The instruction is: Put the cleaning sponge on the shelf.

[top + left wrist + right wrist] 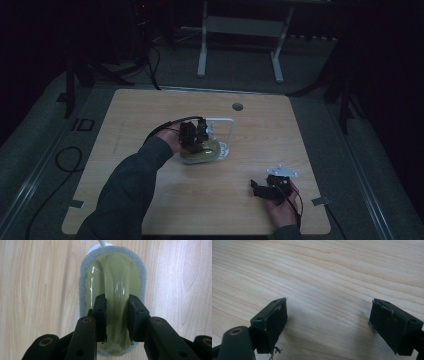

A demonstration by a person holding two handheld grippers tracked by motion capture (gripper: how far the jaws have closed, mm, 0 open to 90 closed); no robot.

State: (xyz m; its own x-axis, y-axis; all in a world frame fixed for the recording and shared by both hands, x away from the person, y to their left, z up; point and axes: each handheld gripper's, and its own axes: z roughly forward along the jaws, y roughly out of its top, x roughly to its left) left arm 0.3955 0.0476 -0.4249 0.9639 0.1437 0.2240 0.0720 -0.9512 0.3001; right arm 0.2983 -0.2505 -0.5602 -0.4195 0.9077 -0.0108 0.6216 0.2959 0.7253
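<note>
- Left gripper [117,315]: jaws point straight down and clamp the raised central ridge of an olive-green scrubbing brush [112,277], one pad pressed to each flank of the ridge.
- Scrubbing brush: an oval plastic body edged by a grey sponge pad [82,287]; it lies near the middle of the wooden table [150,110], partly over a white wire rack [227,122].
- Right gripper [327,322]: jaws spread wide with nothing between them, low over bare wood; in the high view it sits near the table's front right corner, well apart from the brush.
</note>
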